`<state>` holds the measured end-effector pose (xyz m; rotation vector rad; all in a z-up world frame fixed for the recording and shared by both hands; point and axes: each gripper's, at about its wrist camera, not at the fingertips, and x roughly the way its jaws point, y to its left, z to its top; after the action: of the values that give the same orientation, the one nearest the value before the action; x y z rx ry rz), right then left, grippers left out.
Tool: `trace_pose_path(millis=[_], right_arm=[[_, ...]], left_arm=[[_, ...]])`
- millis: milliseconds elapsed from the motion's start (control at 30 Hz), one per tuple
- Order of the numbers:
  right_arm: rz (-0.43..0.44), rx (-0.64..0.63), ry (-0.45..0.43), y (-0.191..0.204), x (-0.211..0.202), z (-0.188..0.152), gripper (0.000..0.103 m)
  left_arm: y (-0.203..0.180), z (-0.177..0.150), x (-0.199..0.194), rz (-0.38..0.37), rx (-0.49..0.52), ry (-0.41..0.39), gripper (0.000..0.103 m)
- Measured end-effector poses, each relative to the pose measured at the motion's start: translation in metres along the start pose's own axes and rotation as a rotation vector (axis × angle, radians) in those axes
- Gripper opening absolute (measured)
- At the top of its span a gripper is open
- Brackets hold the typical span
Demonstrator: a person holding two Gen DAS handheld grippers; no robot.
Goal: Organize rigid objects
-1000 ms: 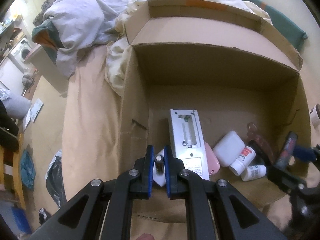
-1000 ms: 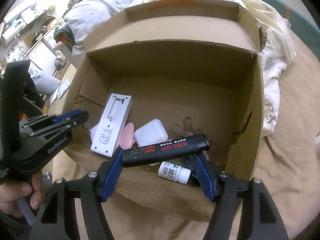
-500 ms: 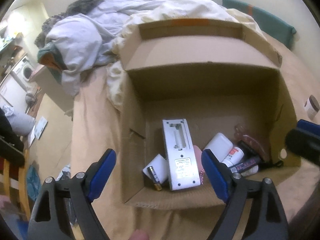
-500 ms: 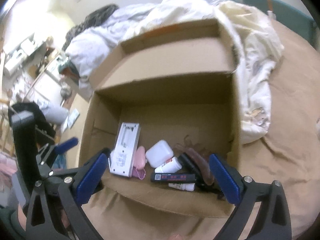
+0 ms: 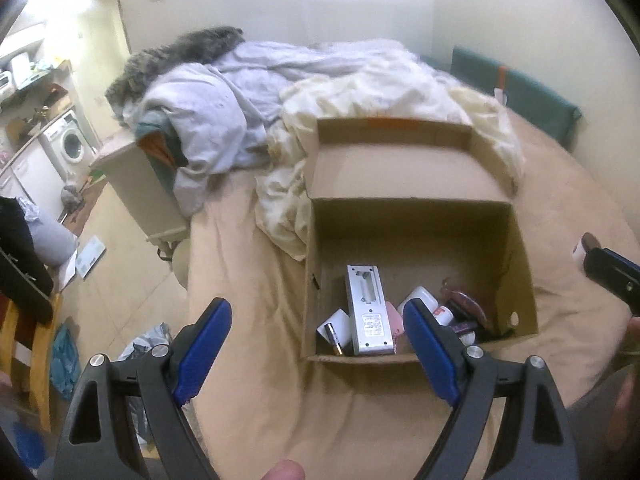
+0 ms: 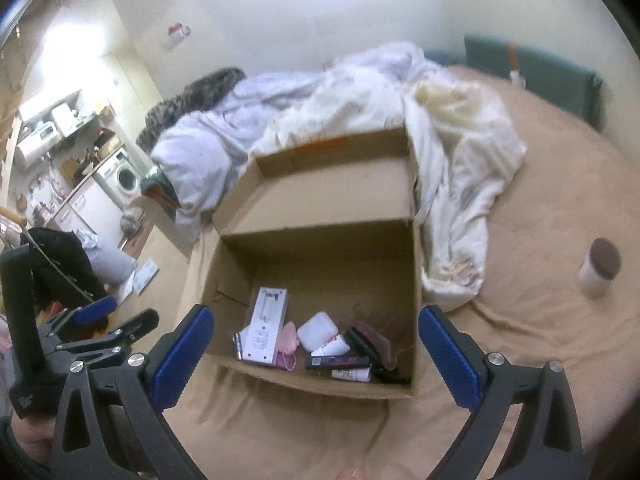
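Beige bedding [image 5: 248,264] covers the bed on which your cardboard box [image 5: 520,264] stands, flaps open, with crumpled white covers [image 6: 460,184] heaped behind it and beside its right wall. Your left gripper [image 5: 316,344] hangs above the box's near left corner with its jaws released and spread wide, nothing between them. Your right gripper [image 6: 316,352] hangs over the near edge of the box, jaws likewise fully released and empty.

Inside the box, along the near wall, lie a white remote-like device [image 6: 266,330] face down, a battery [image 5: 333,333] on a white card just left of it, a pink item [image 6: 289,340], a white case [image 6: 316,330], a black marker-like stick [image 6: 336,361] and small white bottles [image 6: 352,374]. The dark objects in the near right corner are too blurred to identify. In the left wrist view your right finger pad [image 5: 430,350] hides part of the bottles.

A brown-lidded jar [image 6: 600,270] stands on the bedding, well apart to the right of the box; motion blur softens its outline.
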<state>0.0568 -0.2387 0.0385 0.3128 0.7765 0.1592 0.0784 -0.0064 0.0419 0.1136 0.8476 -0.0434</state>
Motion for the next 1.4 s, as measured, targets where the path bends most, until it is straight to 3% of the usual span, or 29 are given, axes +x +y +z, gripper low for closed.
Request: trace_pose_path(millis=[233,333,433,600,767,1400], right_arm=[[-0.093,-0.083,-0.004,0.012,-0.009,-0.029,0.103],[-0.104,-0.078,-0.005,0.01,-0.009,-0.041,0.103],[-0.137,-0.086,-0.016,0.007,-0.004,-0.05,0.103],[-0.165,-0.099,-0.052,0.006,0.0,-0.052,0.103],[-0.16,-0.107,-0.073,0.009,-0.001,-0.049,0.103],[-0.15,-0.127,-0.061,0.016,0.0,-0.052,0.103]], left_arm=[[0.005,-0.023,-0.022,-0.008,-0.006,-0.019,0.086],[0.006,-0.032,-0.018,-0.017,-0.019,-0.012,0.086],[0.009,-0.041,-0.008,-0.075,-0.054,-0.007,0.086],[0.009,-0.046,0.0,-0.059,-0.087,-0.003,0.086],[0.005,-0.042,-0.002,-0.044,-0.078,-0.037,0.086],[0.011,-0.044,0.001,-0.043,-0.112,-0.016,0.086]])
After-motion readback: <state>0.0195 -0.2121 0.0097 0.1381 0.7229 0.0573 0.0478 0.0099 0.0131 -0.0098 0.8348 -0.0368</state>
